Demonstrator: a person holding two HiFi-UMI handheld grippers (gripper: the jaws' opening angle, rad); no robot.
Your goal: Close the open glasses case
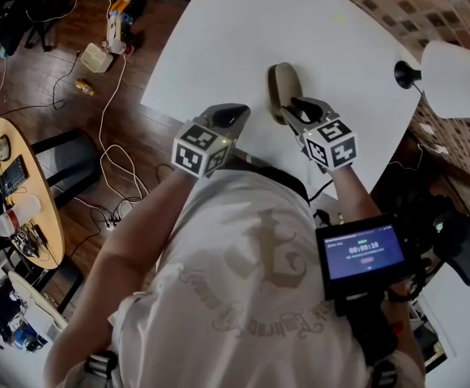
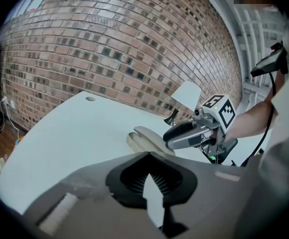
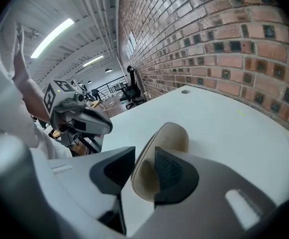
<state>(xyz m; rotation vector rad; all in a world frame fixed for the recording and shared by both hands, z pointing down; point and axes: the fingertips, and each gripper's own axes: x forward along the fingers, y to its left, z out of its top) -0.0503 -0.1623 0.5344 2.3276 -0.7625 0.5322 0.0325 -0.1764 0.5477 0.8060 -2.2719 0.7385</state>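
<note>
The beige glasses case (image 1: 281, 83) lies open on the white table (image 1: 315, 23), near its front edge. In the right gripper view one shell of the case (image 3: 171, 136) stands up with its hollow side toward me. My right gripper (image 3: 143, 154) straddles that shell's rim. Its right pad is in the hollow, its left pad is outside, and a sliver of table shows between left pad and rim. From the left gripper view, two beige lobes of the case (image 2: 140, 137) show with the right gripper (image 2: 168, 136) over them. My left gripper (image 2: 148, 156) hangs short of the case, tips together, nothing between them.
A lamp with a white shade (image 1: 459, 79) and black foot stands at the table's right end. A brick wall (image 2: 134, 44) runs behind the table. A cable hole (image 3: 185, 90) sits at the far edge. On the floor to the left lie cables and a round wooden table (image 1: 32, 204).
</note>
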